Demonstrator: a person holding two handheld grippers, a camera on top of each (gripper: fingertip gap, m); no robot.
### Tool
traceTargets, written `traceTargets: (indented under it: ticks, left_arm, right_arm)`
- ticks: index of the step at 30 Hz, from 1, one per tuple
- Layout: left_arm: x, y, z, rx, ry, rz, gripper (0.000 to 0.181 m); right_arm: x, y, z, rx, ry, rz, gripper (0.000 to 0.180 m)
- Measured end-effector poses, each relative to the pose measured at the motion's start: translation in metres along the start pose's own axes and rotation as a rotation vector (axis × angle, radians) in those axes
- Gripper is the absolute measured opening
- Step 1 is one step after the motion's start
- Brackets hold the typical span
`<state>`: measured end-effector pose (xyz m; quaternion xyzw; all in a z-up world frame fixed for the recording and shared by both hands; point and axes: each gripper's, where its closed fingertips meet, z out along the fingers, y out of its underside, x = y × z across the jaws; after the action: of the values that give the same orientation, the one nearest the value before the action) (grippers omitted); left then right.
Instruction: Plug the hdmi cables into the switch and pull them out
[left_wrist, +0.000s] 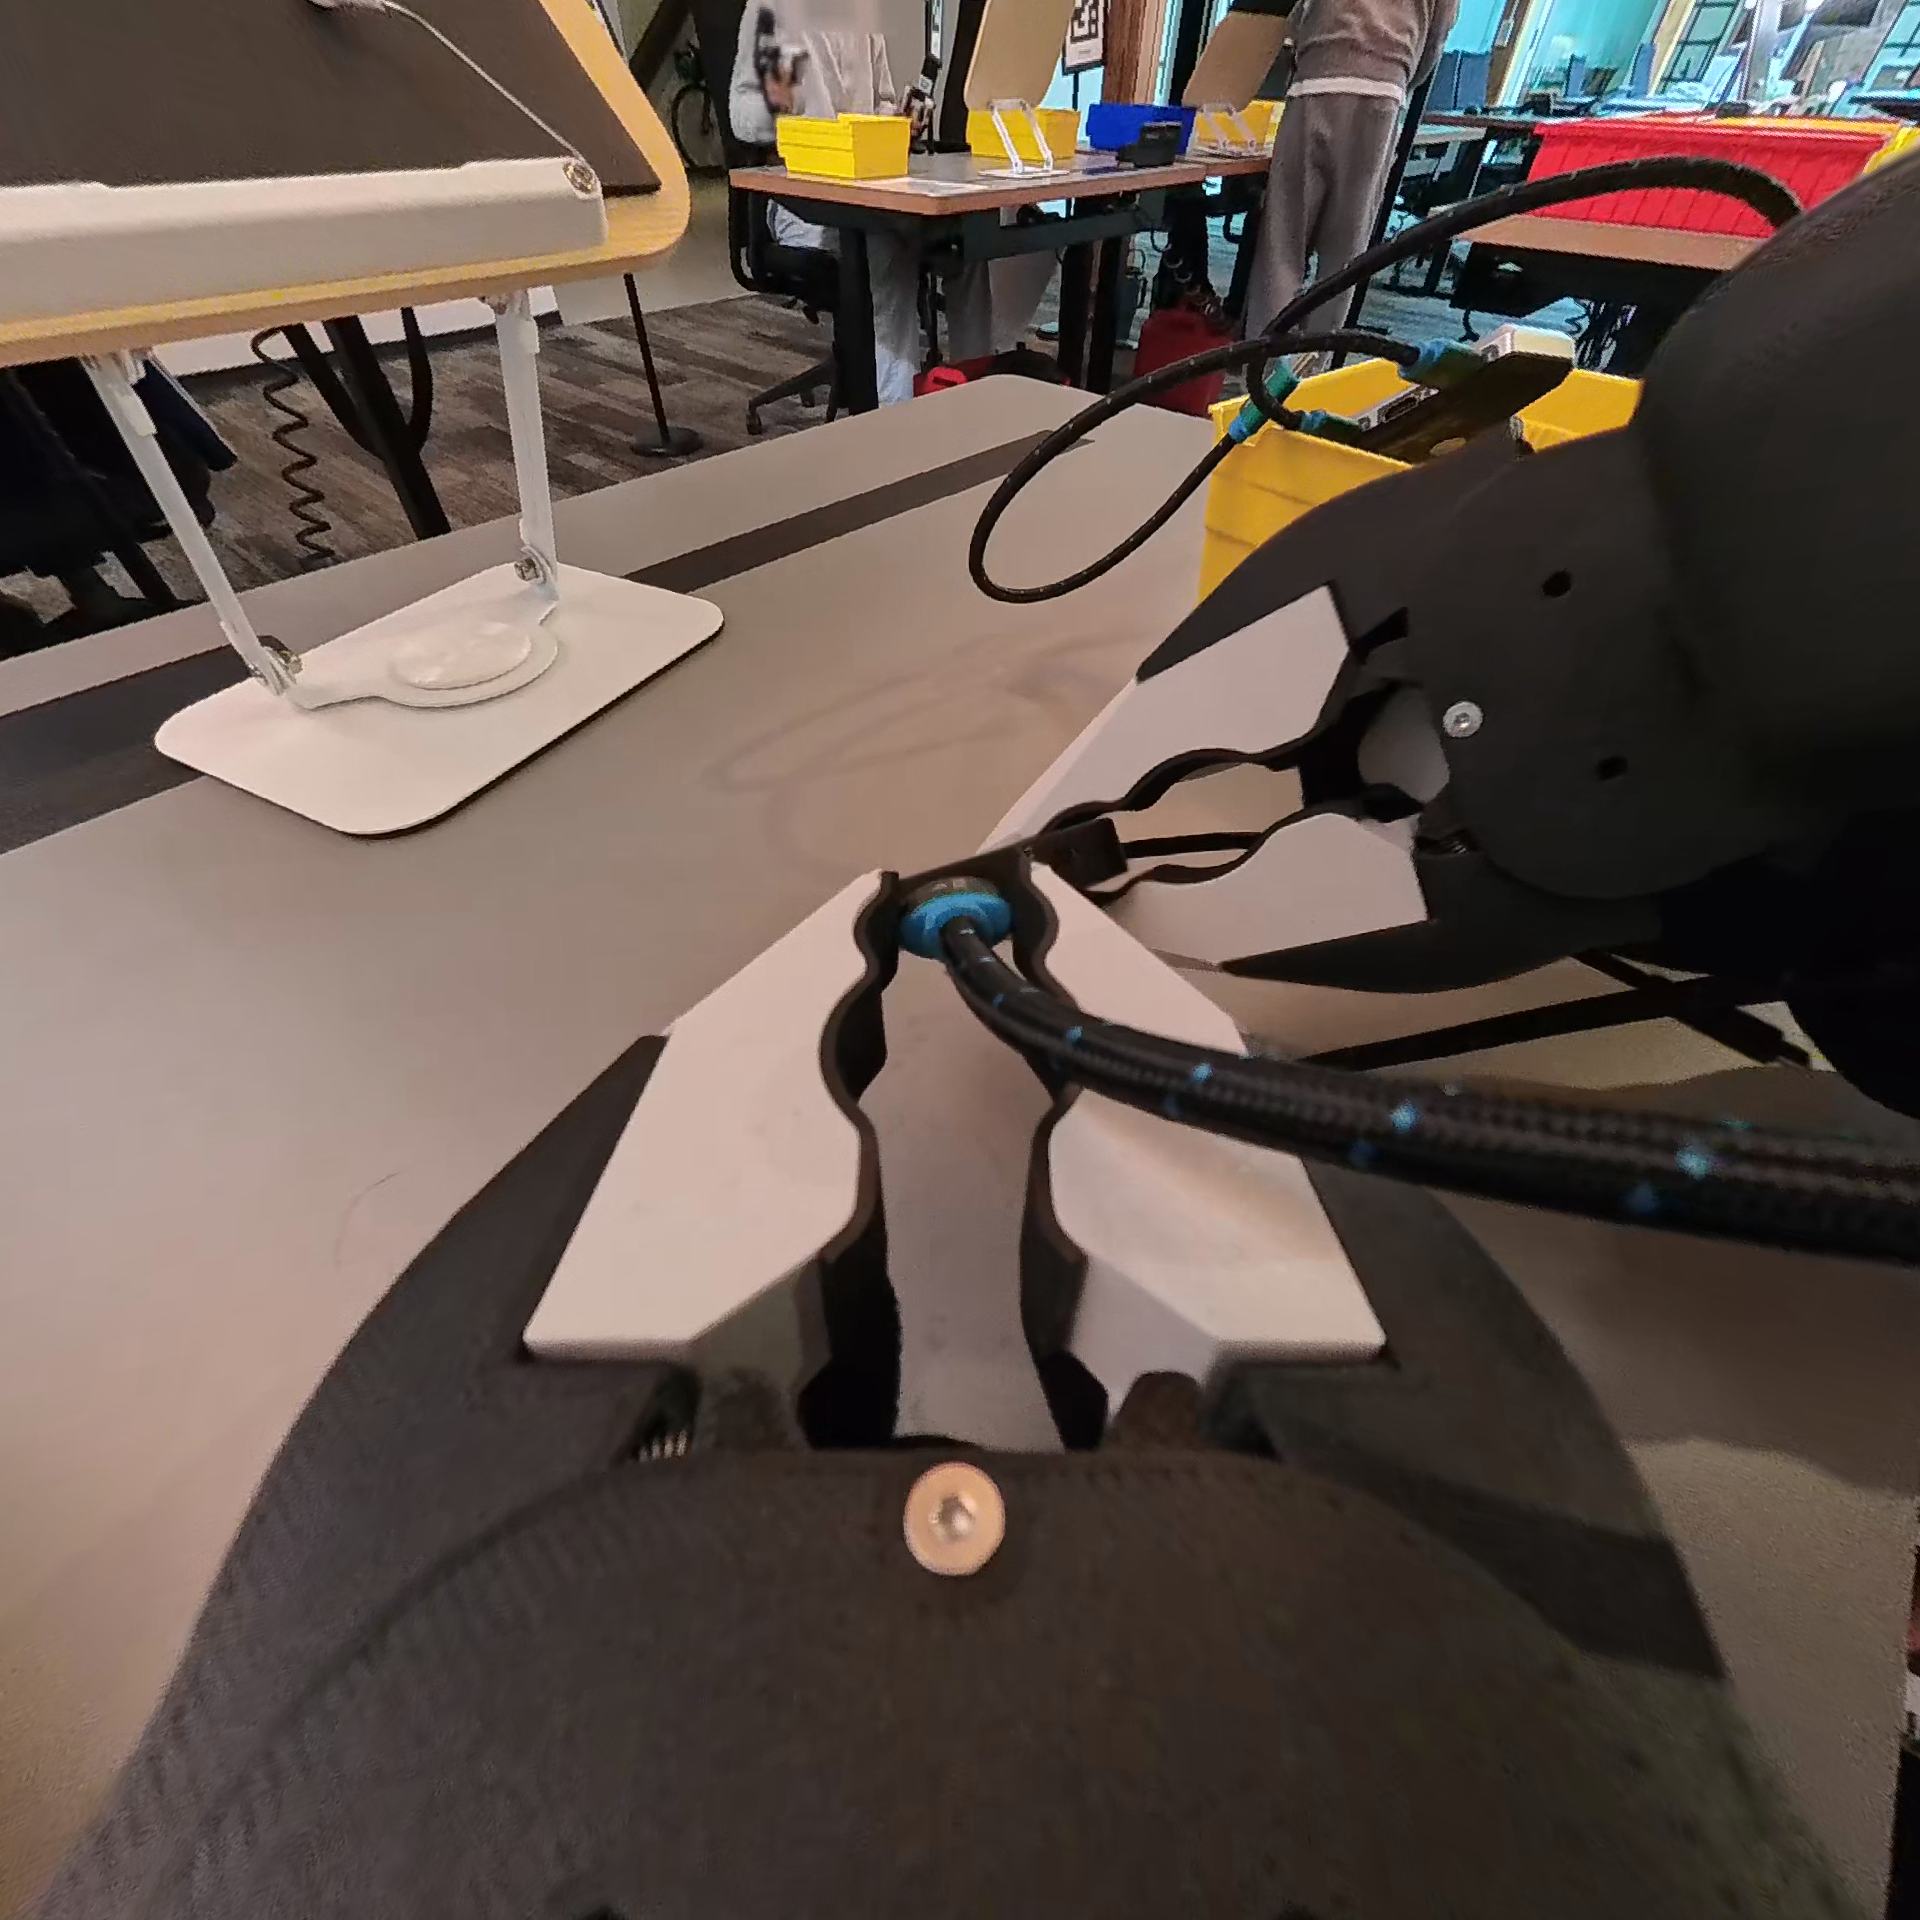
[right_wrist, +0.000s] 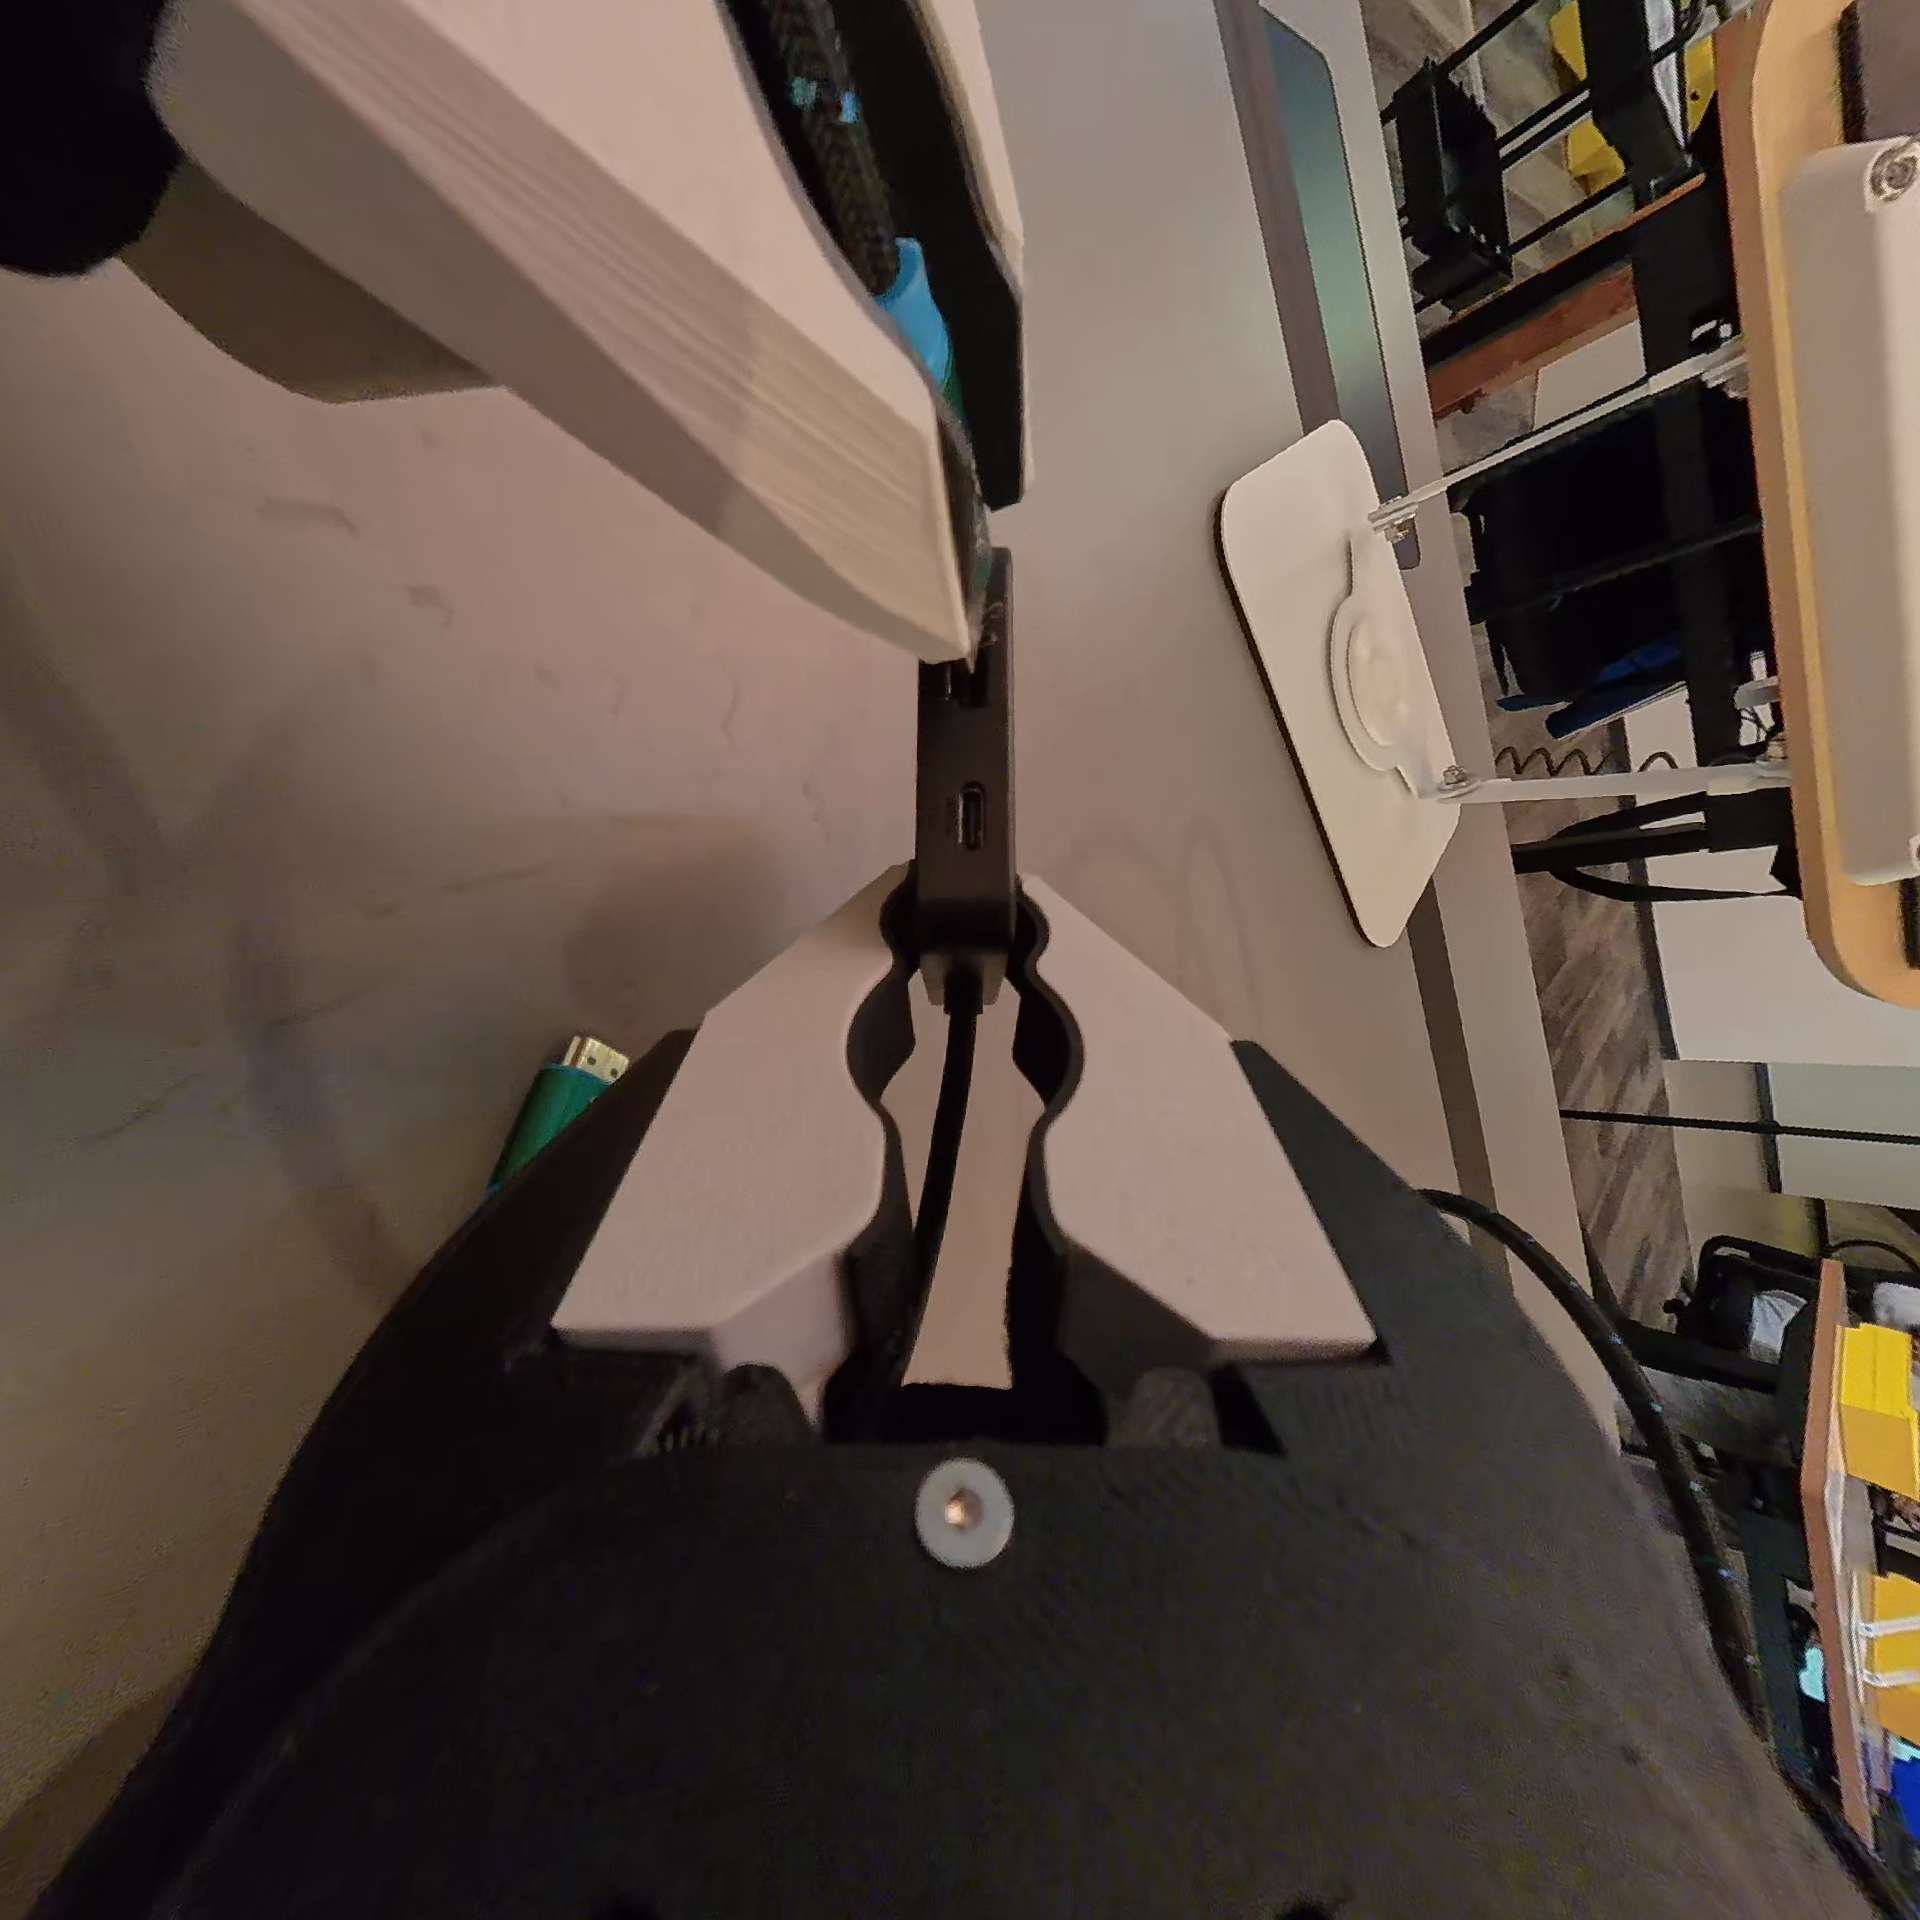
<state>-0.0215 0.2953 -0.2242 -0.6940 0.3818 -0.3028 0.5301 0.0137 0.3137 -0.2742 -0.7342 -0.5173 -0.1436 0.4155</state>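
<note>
My left gripper (left_wrist: 956, 896) is shut on a blue-collared HDMI plug (left_wrist: 940, 920); its black braided cable (left_wrist: 1455, 1127) trails off to the right. My right gripper (right_wrist: 961, 906) is shut on the small black switch (right_wrist: 961, 821), whose thin black lead runs back between the fingers. In the right wrist view the left gripper (right_wrist: 982, 566) comes from the top left, with the blue plug (right_wrist: 914, 301) at the switch's far end. A finger hides the joint, so I cannot tell whether the plug is seated. In the left wrist view the right gripper (left_wrist: 1060, 854) reaches in from the right.
A green HDMI plug (right_wrist: 566, 1091) lies on the grey table (left_wrist: 520, 987) beside my right gripper. A yellow bin (left_wrist: 1278, 499) holding more cables stands at the back right. A white tablet stand (left_wrist: 447, 717) is at the back left. People and other tables are behind. The tips of one gripper are about 7 centimetres away from the tips of the other.
</note>
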Motion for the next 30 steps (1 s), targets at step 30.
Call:
traceTargets:
  ticks: [30]
  left_arm:
    - [-0.009,0.01,0.006,-0.011,0.046,-0.172,0.019]
  right_arm:
    - [0.004,-0.007,-0.002,0.075,0.084,-0.111,0.011]
